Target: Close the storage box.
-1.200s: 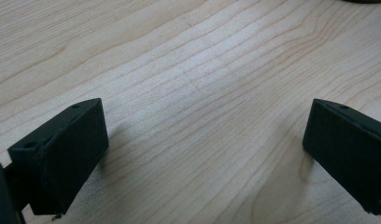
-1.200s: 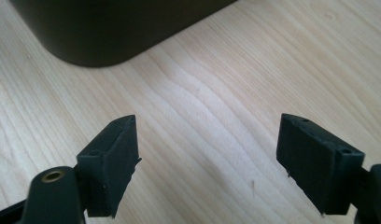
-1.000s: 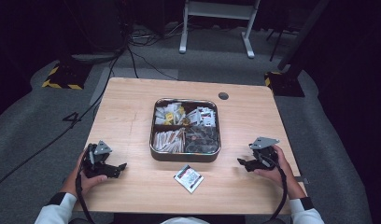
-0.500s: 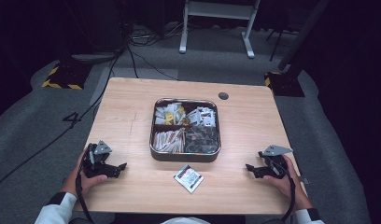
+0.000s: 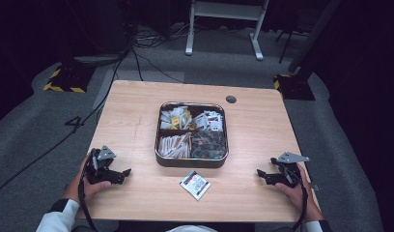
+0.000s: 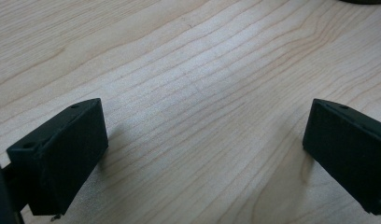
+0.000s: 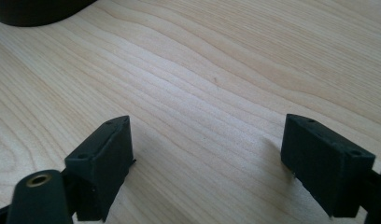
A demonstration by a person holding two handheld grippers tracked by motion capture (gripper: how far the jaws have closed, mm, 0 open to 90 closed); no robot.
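**Both grippers resting wide open on bare wood, sachet lying between them**

The left gripper [image 5: 121, 173] is sitting low on the wooden table [image 5: 132, 111] near its front left corner, the person's left hand [image 5: 91, 181] wrapping around it. Its jaws are standing far apart with only bare wood grain between them, gripping nothing. The right gripper [image 5: 262, 175] is lying near the front right edge, its jaws likewise spread wide and holding nothing. A small white sachet [image 5: 194, 184] with red and black print is lying flat on the table between the two grippers, just in front of the metal tray [image 5: 159, 154], well apart from both. The tray's four compartments are holding assorted packets.
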